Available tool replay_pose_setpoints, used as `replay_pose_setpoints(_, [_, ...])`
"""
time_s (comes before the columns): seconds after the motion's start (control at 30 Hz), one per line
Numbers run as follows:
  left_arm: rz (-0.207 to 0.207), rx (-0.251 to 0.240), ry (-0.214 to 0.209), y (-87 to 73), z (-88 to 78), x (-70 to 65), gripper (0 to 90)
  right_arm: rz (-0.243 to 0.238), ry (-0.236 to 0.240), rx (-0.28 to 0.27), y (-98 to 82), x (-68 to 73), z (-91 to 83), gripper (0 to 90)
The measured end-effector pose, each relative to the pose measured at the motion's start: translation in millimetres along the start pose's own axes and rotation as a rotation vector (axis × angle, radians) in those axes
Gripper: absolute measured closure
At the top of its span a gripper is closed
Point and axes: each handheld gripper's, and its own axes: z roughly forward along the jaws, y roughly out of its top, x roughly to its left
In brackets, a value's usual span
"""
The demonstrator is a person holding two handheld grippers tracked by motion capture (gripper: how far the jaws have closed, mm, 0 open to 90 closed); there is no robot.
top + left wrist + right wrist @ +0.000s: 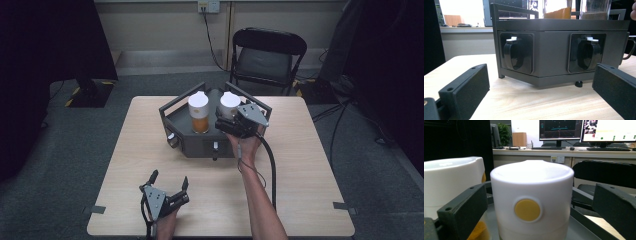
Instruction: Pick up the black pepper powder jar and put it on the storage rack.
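Observation:
A dark angular dispenser stand (197, 146) sits at the far middle of the table, with two jars on top. The left jar (200, 112) has a white lid and orange contents; the right jar's white lid (230, 101) carries a yellow dot (527, 210). My right gripper (229, 116) is open, its jaws on either side of that right lid (531, 185) with small gaps, not pressing. My left gripper (170, 177) rests open near the table's front edge with nothing between its jaws, facing the stand's front (551, 50) and its two black taps (514, 53).
The light wooden table (300, 170) has bare room left, right and in front of the stand. A black folding chair (267, 55) stands behind the table. The right gripper's cable (272, 165) trails along the forearm. Desks with monitors (560, 130) line the far wall.

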Motion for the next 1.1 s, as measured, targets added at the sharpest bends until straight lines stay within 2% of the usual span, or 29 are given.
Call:
replay_pose_setpoints(0.4, [0.0,0.0,0.0,0.0,0.0,0.0,0.5,0.013,0.011,-0.041,-3.9,2.5,-13.3,0.0])
replay_pose_setpoints(0.57, [0.0,0.0,0.0,0.0,0.0,0.0,0.4,0.006,0.008,-0.046,-4.3,5.9,-18.2,0.0])
replay_pose_setpoints(1.1, [0.001,0.0,0.0,0.1,-0.1,0.1,0.5,0.013,0.003,-0.052,-10.8,3.1,-32.3,0.0])
